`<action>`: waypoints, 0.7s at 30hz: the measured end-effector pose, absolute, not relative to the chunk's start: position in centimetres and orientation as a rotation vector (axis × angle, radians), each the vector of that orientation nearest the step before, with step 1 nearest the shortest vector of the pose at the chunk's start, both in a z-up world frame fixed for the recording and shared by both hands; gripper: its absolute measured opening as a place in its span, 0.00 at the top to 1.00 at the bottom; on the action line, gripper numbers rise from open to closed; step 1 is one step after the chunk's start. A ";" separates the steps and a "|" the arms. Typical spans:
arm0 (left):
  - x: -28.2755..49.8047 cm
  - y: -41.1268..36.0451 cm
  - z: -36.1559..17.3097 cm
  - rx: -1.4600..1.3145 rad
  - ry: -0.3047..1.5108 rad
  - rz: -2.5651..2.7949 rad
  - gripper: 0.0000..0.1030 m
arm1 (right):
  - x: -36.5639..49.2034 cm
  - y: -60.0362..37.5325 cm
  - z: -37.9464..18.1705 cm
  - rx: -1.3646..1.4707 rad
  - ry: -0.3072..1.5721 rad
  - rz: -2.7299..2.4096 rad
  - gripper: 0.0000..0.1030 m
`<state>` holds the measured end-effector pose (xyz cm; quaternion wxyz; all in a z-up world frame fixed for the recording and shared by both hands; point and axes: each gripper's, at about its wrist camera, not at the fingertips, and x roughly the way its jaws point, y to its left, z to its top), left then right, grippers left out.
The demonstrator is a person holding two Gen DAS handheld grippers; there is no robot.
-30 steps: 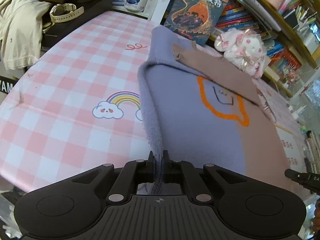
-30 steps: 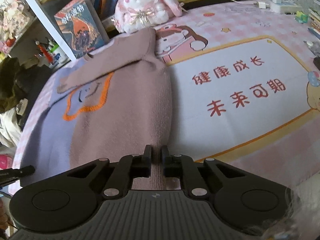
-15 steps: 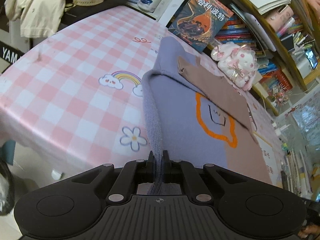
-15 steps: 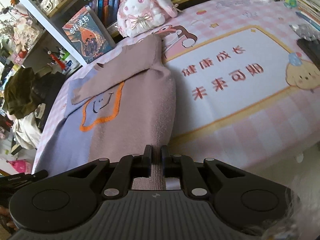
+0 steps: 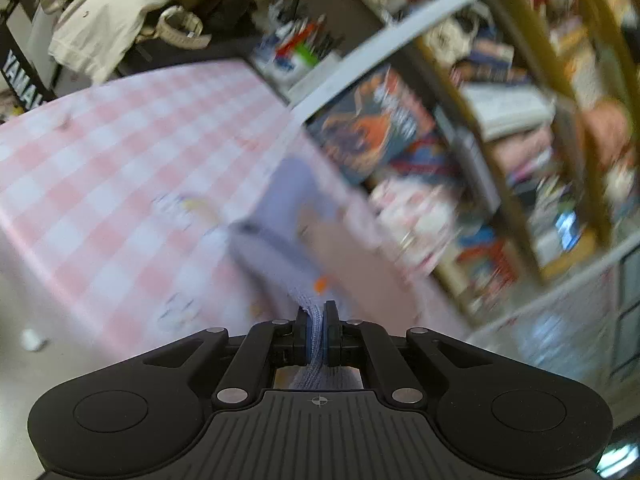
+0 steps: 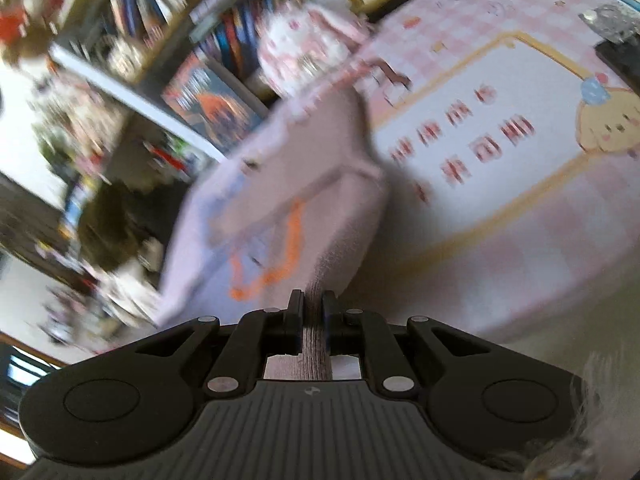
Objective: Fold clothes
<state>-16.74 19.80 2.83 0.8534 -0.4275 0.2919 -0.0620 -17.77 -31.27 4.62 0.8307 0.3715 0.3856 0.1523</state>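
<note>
Left gripper (image 5: pixel 317 312), right gripper (image 6: pixel 311 300) pinch sweater (image 6: pixel 340 208) hem — table edge (image 5: pixel 60 280) close.

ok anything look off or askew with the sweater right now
Nothing damaged or spilled. The sweater has both near corners pinched, in the left tongs and the right tongs. Both views are blurred, so finer creases can't be judged.

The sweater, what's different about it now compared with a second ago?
Both grippers have lifted and rolled while carrying the sweater's near hem up off the tablecloth; the table has dropped away and tilted in both views, which are now blurred with motion. The left gripper still pinches the lilac edge and the right gripper the mauve edge. The far end still lies on the table by the plush bunny.
</note>
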 end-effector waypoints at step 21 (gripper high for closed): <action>3.9 21.1 2.5 -1.018 0.641 -0.169 0.94 | 0.8 -31.8 6.7 0.911 0.636 0.189 0.96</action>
